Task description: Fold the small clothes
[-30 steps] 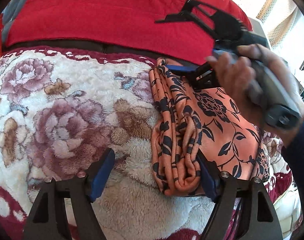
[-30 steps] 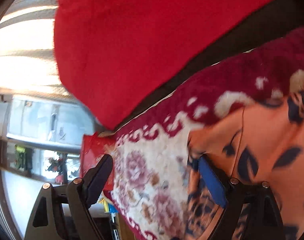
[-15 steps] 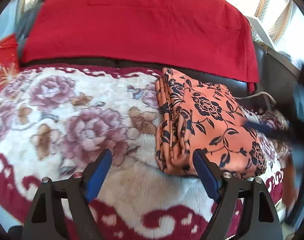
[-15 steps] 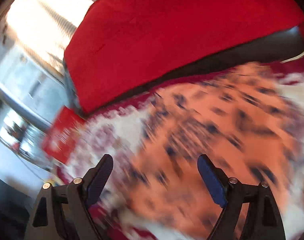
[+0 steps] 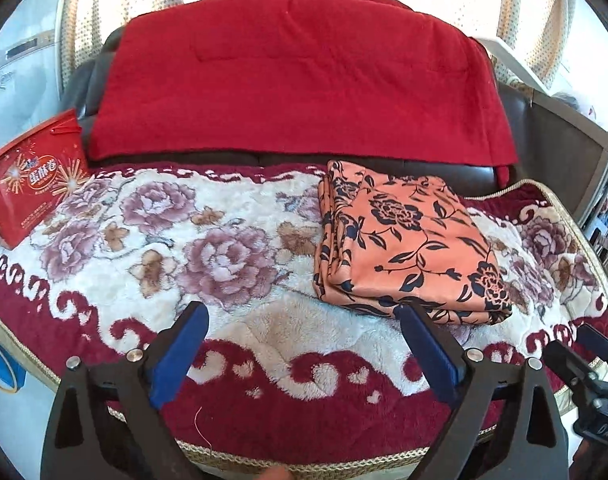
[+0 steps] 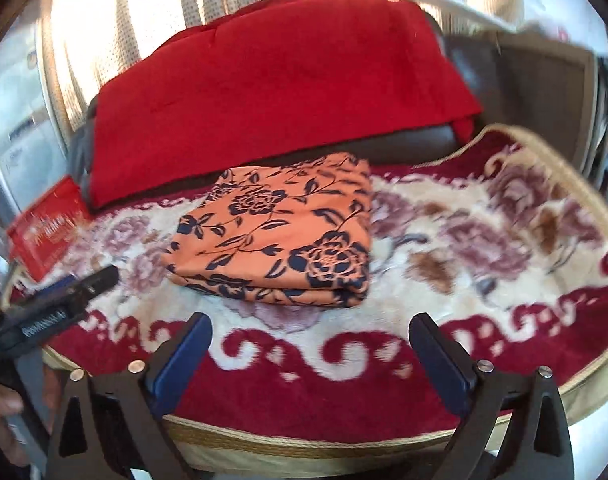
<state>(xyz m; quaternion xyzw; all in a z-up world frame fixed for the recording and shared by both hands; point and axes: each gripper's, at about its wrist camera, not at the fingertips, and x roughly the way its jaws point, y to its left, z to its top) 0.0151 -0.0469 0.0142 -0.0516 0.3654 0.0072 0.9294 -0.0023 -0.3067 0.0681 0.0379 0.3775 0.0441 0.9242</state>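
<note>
The orange flowered garment point(image 5: 407, 240) lies folded into a neat flat packet on the plush rose-patterned blanket point(image 5: 152, 240), toward the back of the seat, just in front of the red throw point(image 5: 296, 80) draped over the dark backrest. A red gift box point(image 5: 28, 184) stands well apart at the far left edge.

Neither tool touches the cloth. The left gripper point(image 5: 304, 344) hangs over the blanket's near border, its jaws opening wide with only bare blanket between them. The right gripper point(image 6: 309, 354) is likewise short of the packet, jaws opening, nothing in them.

To my eye the folding of this piece is finished and this is the letting-go, both tools clear of it. No other garment shows in either view, so the next move would call for finding one, or, if the packet wants tidying, coming in low at its layered left edge, where the folds look loosest.
</note>
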